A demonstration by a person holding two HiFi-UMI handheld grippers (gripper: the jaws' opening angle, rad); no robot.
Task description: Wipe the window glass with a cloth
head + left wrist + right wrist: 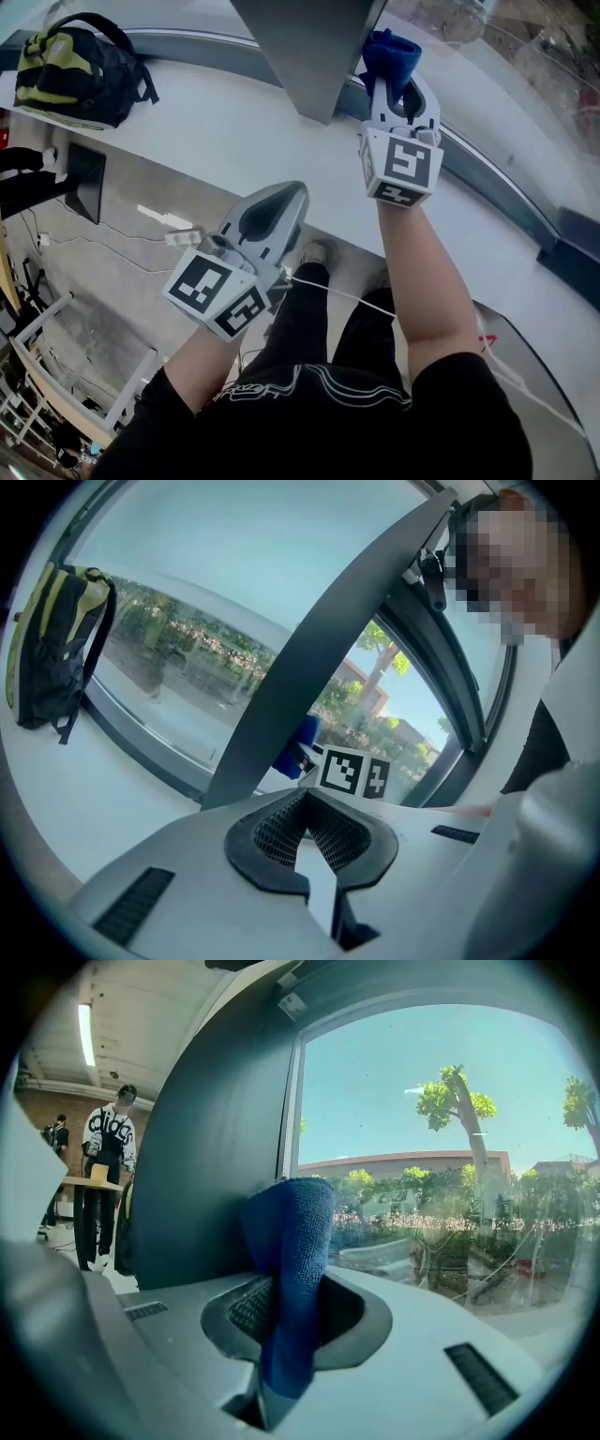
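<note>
One cloth [286, 1269], clamped upright in our right gripper [397, 77], stands near the window glass [441, 1129], which lies dead ahead. Our left gripper [279, 195], jaws together and empty, hangs farther from that glass.

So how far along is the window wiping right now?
Done: the cloth is gripped in the right claw and held up by the glass. In hand: the cloth sits close to the pane, but contact can't be confirmed. Left: the wiping itself, as no wiped streaks show. The left claw is shut and empty, held away from the glass.
</note>
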